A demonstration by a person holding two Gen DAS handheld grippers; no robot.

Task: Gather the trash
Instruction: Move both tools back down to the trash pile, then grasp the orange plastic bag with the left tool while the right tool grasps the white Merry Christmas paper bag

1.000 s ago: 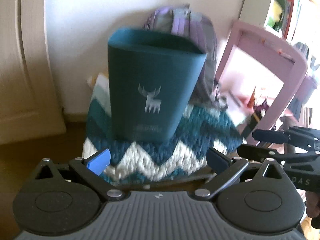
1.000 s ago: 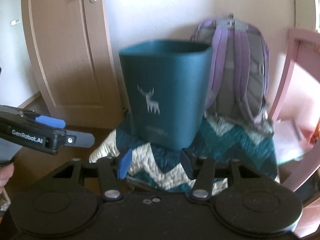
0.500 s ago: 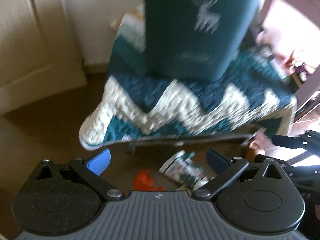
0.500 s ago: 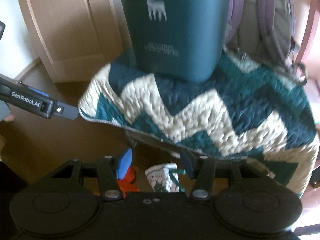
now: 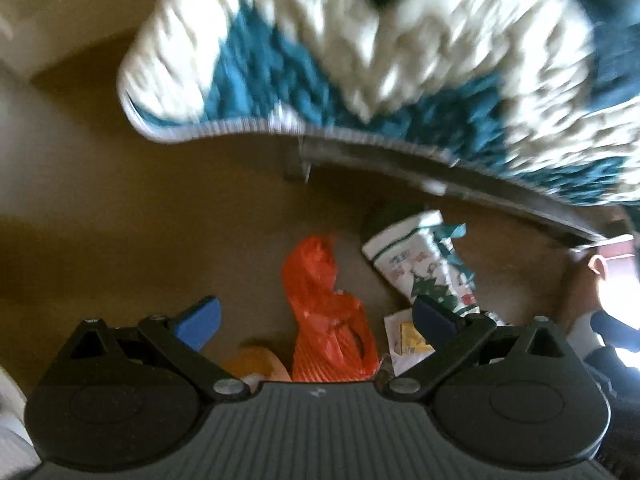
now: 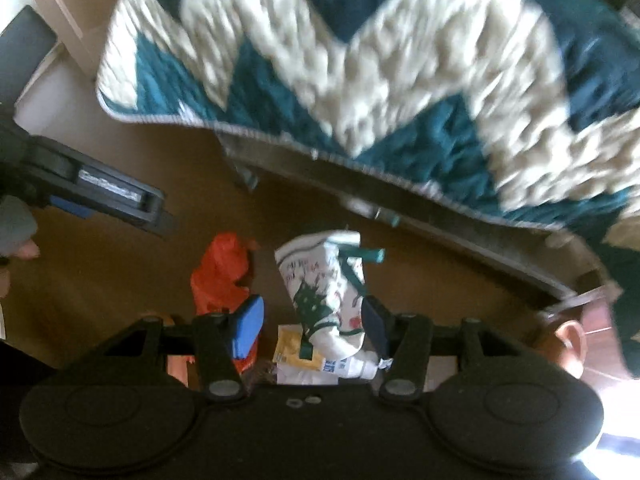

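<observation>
Trash lies on the brown floor under a stool. An orange plastic bag [image 5: 326, 312] lies crumpled, with a white and green printed wrapper [image 5: 424, 264] to its right and a yellow and white paper [image 5: 408, 340] below that. My left gripper [image 5: 316, 320] is open above the orange bag. In the right wrist view the orange bag [image 6: 222, 276], the wrapper [image 6: 324, 284] and the yellow paper [image 6: 294, 350] show too. My right gripper [image 6: 312, 322] is open above the wrapper. Both are empty.
A teal and white zigzag quilt [image 5: 380, 48] hangs over the stool's edge [image 5: 460, 184] just above the trash. The left gripper [image 6: 108, 192] shows at the left of the right wrist view. A brown cup [image 6: 568, 344] sits at the right.
Both grippers have tilted down from the teal bin on the stool to the floor under it. The trash has come into view between the fingers. Both stay open.
</observation>
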